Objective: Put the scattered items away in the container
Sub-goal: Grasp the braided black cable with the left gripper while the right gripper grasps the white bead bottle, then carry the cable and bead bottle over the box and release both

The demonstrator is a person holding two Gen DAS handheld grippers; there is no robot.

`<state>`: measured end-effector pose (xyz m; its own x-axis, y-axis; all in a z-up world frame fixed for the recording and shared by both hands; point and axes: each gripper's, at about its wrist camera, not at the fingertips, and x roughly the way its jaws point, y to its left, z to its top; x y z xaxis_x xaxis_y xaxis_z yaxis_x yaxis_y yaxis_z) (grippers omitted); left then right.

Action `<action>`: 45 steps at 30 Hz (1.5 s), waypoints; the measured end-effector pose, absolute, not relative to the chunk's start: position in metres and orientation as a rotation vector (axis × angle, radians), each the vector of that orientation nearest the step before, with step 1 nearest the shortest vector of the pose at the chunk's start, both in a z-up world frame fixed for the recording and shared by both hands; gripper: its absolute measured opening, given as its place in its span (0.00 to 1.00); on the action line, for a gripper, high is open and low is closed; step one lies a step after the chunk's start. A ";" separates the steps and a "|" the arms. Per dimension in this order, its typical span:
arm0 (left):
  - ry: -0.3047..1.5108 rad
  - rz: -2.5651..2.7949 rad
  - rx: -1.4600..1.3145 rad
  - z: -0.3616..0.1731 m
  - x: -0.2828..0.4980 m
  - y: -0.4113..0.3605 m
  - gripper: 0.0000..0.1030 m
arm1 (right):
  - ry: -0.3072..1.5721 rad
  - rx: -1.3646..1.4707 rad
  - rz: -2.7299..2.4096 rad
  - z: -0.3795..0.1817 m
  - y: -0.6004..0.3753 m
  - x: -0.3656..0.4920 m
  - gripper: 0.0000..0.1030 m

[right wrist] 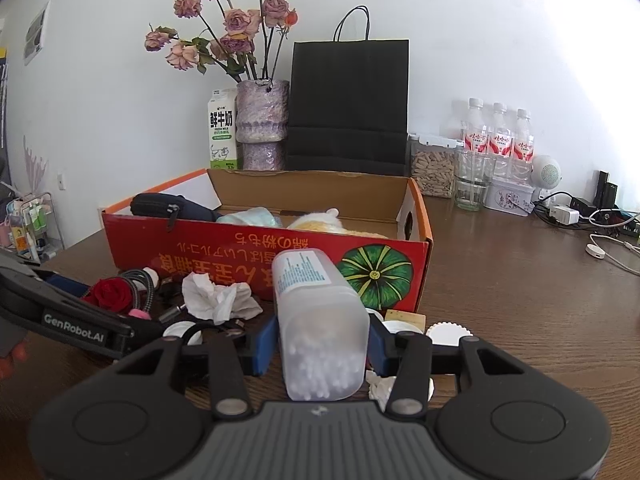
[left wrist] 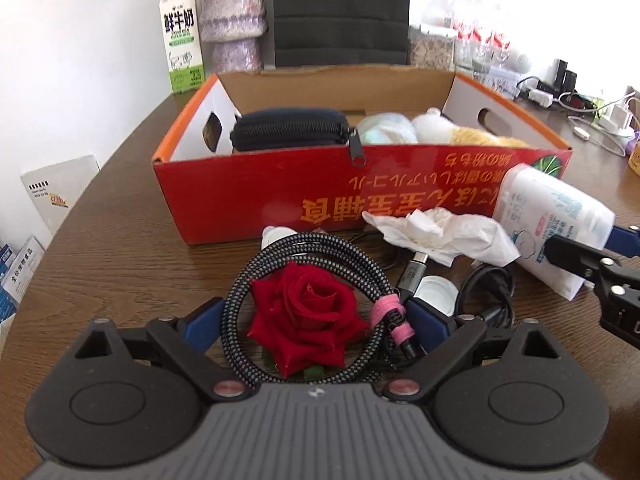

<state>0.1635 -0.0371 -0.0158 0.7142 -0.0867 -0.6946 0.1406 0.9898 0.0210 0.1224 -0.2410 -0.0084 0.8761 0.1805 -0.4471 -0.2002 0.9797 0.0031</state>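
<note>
A red cardboard box (left wrist: 248, 196) stands open on the wooden table; it shows in the right wrist view too (right wrist: 224, 258). Inside lie a black zip pouch (left wrist: 288, 130), a pale bundle and a plush toy (left wrist: 472, 130). My left gripper (left wrist: 316, 322) is open around a coiled braided cable (left wrist: 236, 304) and a red fabric rose (left wrist: 308, 312) in front of the box. My right gripper (right wrist: 322, 344) is shut on a frosted cotton swab container (right wrist: 320, 320), held in front of the box's right half; it also shows in the left wrist view (left wrist: 548, 216).
A crumpled tissue (left wrist: 440, 232), black cords (left wrist: 492, 292), white lids (right wrist: 448, 334) and a small tan block (right wrist: 404, 318) lie before the box. Behind it stand a milk carton (right wrist: 221, 134), a vase of dried roses (right wrist: 262, 126), a black bag (right wrist: 348, 108), bottles and chargers.
</note>
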 end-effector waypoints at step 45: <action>0.388 -0.097 -0.171 0.078 0.263 -0.029 0.94 | 0.187 0.098 0.060 0.076 -0.241 0.257 0.41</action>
